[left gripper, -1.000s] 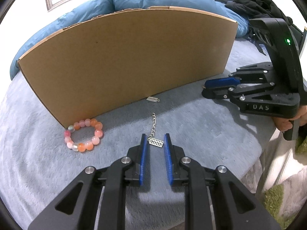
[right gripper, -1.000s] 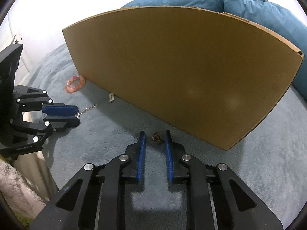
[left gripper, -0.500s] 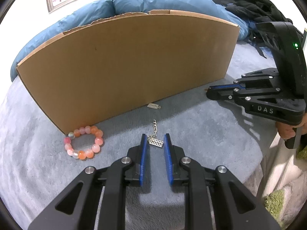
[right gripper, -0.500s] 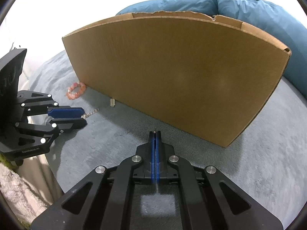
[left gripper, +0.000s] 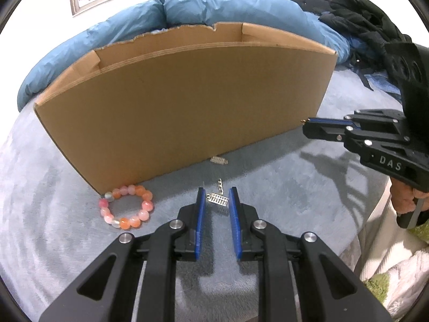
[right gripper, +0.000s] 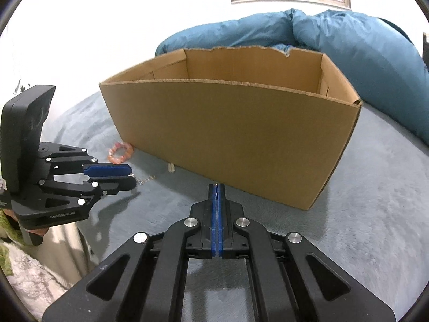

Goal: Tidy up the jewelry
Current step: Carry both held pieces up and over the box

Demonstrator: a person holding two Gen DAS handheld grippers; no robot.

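Observation:
My left gripper (left gripper: pixel 217 201) is shut on a small silver charm with a chain (left gripper: pixel 217 198), held just above the grey blanket; from the right wrist view the chain (right gripper: pixel 146 180) trails off the left gripper (right gripper: pixel 130 178). My right gripper (right gripper: pixel 216 186) is shut, and a tiny bronze-coloured piece pokes out at its tip (left gripper: pixel 304 120), in front of the open cardboard box (right gripper: pixel 228 134). A pink and orange bead bracelet (left gripper: pixel 128 222) lies by the box's left corner. A small silver piece (left gripper: pixel 218 160) lies against the box's front wall (left gripper: pixel 187 112).
A blue duvet (left gripper: pixel 228 5) is bunched up behind the box, with black clothing (left gripper: pixel 362 18) at the back right. The blanket's edge drops off at the right, where a hand (left gripper: pixel 405 201) holds the right gripper's handle. The bracelet (right gripper: pixel 115 158) and silver piece (right gripper: pixel 170 167) lie between both grippers.
The right gripper has shut on the tiny bronze-coloured piece and risen, so the box's inside now shows. The left gripper still holds the charm, slightly higher.

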